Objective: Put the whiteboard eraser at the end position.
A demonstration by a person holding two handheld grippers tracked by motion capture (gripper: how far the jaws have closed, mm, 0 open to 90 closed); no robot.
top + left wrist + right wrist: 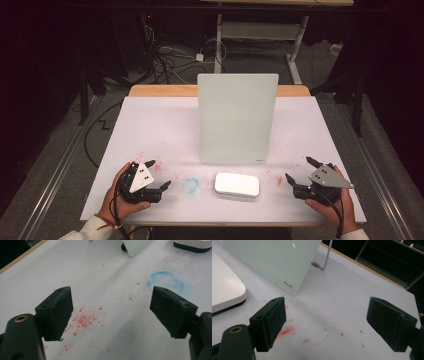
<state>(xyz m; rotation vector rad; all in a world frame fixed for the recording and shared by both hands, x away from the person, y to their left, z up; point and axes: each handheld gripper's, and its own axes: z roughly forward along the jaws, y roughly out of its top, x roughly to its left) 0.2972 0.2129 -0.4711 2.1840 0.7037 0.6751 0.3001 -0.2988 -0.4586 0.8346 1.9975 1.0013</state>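
A pale glass board (238,119) stands upright and slightly leaning at the table's middle; its lower corner (274,262) with a small printed label fills the upper left of the right gripper view. In front of it lies a white eraser block (237,184) with a dark underside (224,292). My left gripper (157,175) rests open at the front left, jaws wide apart over red crumbs (83,320). My right gripper (300,170) rests open at the front right, nothing between its jaws. Both are held low over the white table (150,125).
A blue chalk ring (165,281) marks the table between my left gripper and the eraser block. Red smears (287,331) dot the surface at both front corners. A thin metal stand leg (326,255) props the board from behind. Cables (165,57) lie on the floor beyond.
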